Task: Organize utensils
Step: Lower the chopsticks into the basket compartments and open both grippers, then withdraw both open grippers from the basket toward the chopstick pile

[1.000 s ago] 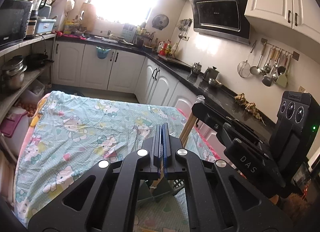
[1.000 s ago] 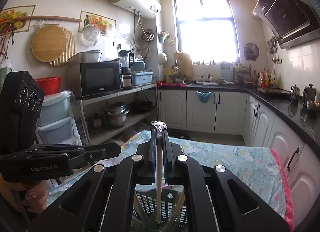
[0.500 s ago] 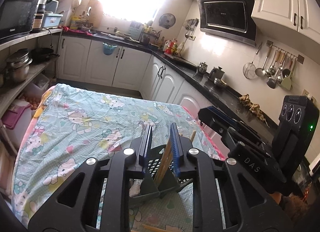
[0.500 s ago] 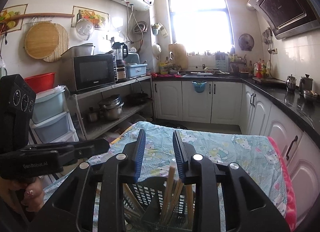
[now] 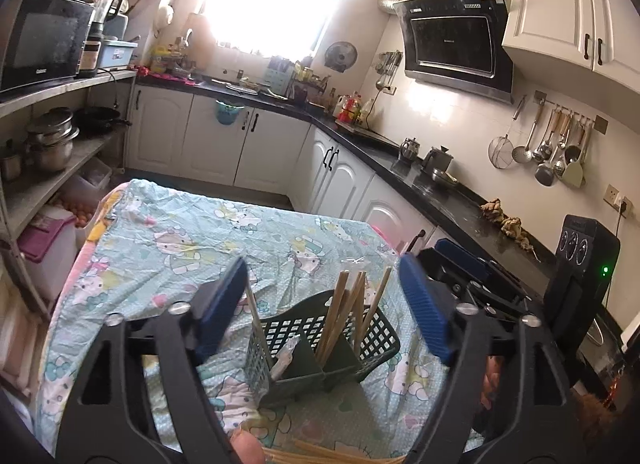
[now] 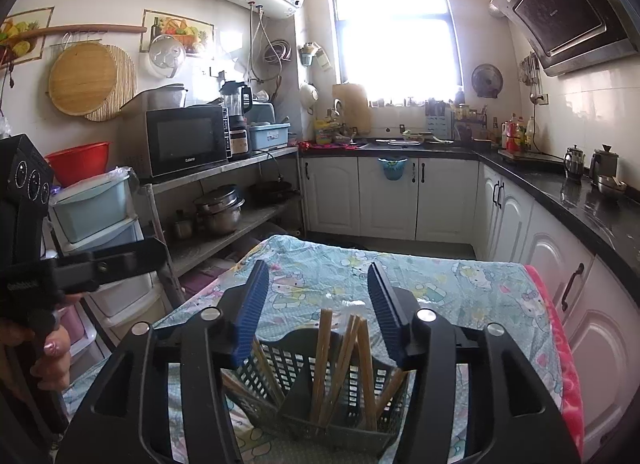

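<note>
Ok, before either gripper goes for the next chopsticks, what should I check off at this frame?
1. Left gripper open, holding nothing: ok.
2. Right gripper open, holding nothing: ok.
3. Chopsticks standing inside the green basket: ok.
4. Basket upright on the tablecloth: ok.
5. Loose chopsticks left on the cloth near the camera: ok, some remain.
6. Their full count: cannot tell, cut off by the frame edge.

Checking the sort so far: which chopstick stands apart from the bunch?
The pale chopstick leaning alone in the caddy's left compartment; the other chopsticks cluster together right of the divider.
</note>
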The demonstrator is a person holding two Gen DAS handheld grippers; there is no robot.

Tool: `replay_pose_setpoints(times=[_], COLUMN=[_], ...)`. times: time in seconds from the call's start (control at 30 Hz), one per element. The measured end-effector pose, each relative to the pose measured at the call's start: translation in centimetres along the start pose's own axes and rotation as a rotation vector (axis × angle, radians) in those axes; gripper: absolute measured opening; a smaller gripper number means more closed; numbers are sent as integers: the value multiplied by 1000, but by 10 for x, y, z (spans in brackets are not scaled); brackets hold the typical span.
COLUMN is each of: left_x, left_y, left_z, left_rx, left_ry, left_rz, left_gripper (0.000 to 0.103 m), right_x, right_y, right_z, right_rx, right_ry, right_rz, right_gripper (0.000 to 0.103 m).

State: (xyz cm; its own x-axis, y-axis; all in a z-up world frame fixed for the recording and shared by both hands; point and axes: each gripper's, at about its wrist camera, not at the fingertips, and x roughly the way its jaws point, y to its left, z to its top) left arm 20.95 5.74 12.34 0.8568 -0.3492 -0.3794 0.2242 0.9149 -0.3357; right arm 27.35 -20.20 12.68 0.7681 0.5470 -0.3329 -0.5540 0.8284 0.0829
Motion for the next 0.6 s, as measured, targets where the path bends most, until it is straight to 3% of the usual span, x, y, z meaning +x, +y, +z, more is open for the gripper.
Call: replay_pose_setpoints(times=[0.17,0.6], left_x=[-14,-36], left_y=[-1,4], left_z=[-4,-21], left_rx=[2,-21], left_ry=[-23,-26], left_rz=[15,35], left_gripper=[92,92], right_x=[-14,-45], right_y=[2,10], right_z=[-1,-10], right_rx=[-9,-45], right_ry=[-9,-20], right_rz=[-3,4], right_gripper=[59,68])
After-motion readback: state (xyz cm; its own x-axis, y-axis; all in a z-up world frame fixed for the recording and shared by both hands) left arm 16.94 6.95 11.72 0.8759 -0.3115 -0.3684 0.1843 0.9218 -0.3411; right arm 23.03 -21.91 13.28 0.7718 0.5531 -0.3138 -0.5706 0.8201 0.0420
